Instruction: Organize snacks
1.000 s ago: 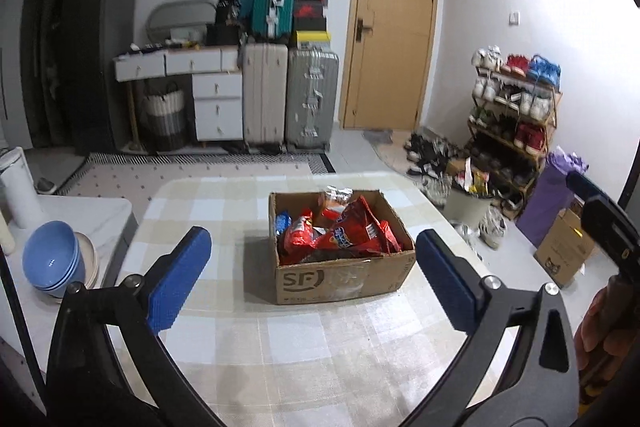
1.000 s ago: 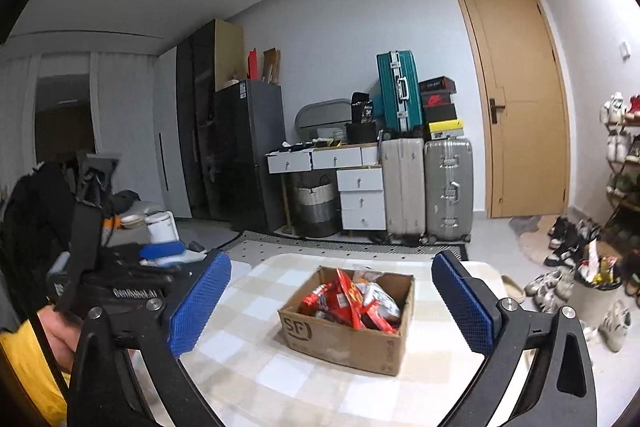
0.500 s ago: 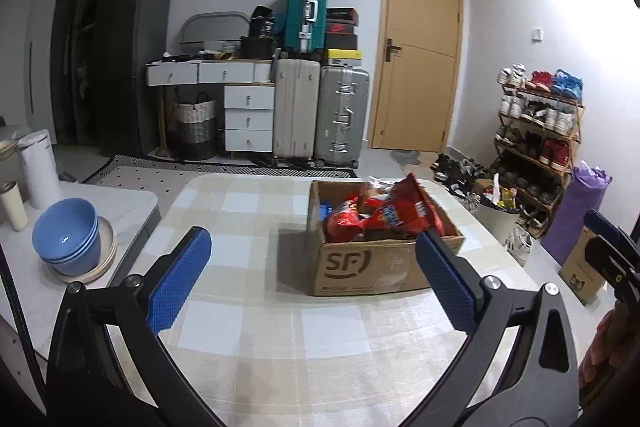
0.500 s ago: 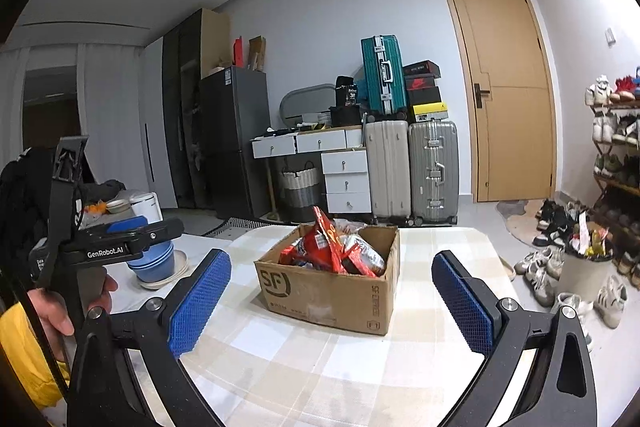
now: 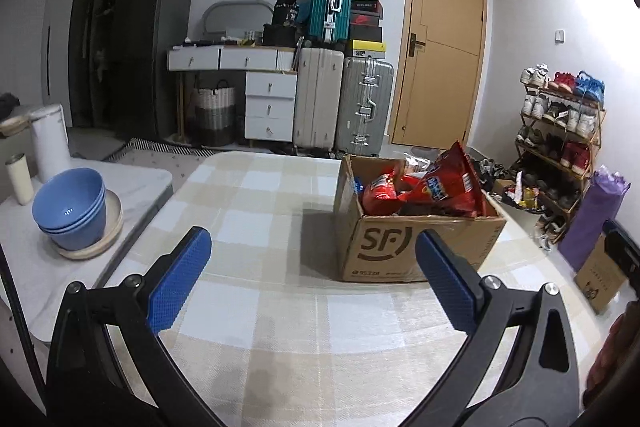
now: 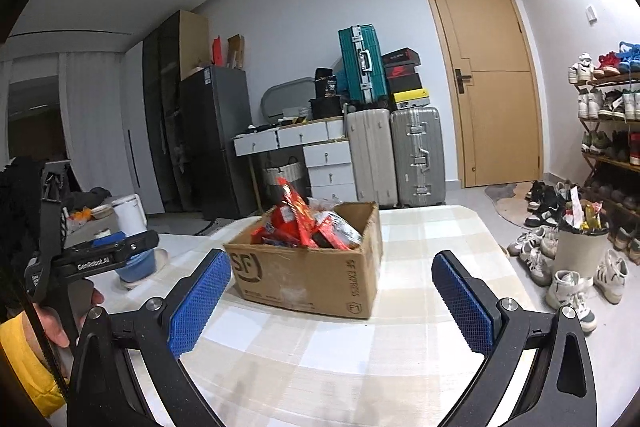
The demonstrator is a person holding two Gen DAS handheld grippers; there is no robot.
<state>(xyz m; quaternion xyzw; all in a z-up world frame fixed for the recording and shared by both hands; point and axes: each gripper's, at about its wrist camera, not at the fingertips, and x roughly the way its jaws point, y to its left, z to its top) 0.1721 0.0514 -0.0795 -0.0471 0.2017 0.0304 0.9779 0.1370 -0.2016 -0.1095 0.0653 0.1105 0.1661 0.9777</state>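
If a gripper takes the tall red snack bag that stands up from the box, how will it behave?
The red bag looks puffed and crinkled, so it is probably light and soft, and would dent under the pads. Its glossy film may slip. It leans on other packets in the box, so lifting it may disturb them. Both grippers, left and right, are open.

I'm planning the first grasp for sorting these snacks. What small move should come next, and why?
Probably ease the right gripper forward and up toward the tall red snack bag sticking out of the brown cardboard SF box. Both grippers are open and empty, short of the box, and that bag stands highest.
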